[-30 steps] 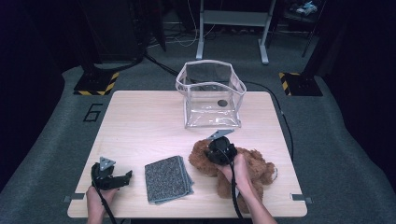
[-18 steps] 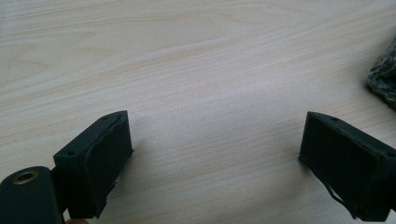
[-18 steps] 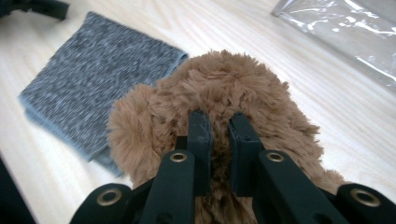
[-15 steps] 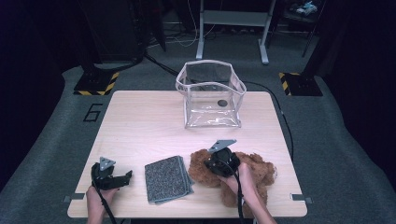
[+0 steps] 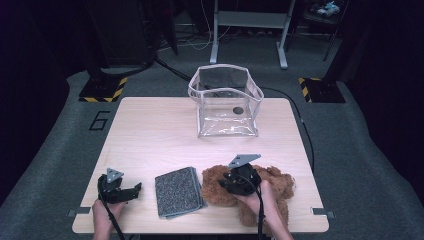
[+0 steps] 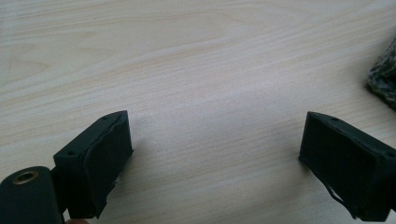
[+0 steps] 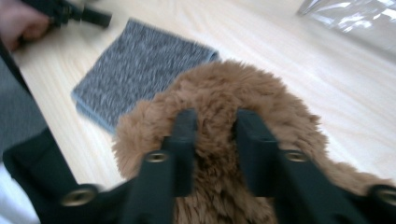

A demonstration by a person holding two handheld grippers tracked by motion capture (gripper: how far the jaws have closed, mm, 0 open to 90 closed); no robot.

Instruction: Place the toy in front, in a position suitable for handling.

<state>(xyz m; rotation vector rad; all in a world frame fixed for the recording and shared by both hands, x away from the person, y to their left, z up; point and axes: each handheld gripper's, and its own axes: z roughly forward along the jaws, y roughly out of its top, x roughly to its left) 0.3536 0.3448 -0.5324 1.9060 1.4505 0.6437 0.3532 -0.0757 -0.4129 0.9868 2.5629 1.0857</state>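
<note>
1. The right gripper (image 7: 212, 140) is pinching a fold of the brown plush toy (image 5: 270, 192); its jaws have just been opening, fur still between them.
2. Since a second ago it is sliding toward nine o'clock, likely regripping.
3. The left gripper (image 6: 215, 158) is resting, jaws apart, at nine o'clock of the grey cloth (image 5: 179, 191).
4. The clear bag (image 5: 225, 100) is waiting at twelve o'clock.

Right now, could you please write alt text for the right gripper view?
Black tongs pinch a fold of a fluffy brown fur piece on a light wooden table. A folded grey speckled cloth lies beyond it.
</note>
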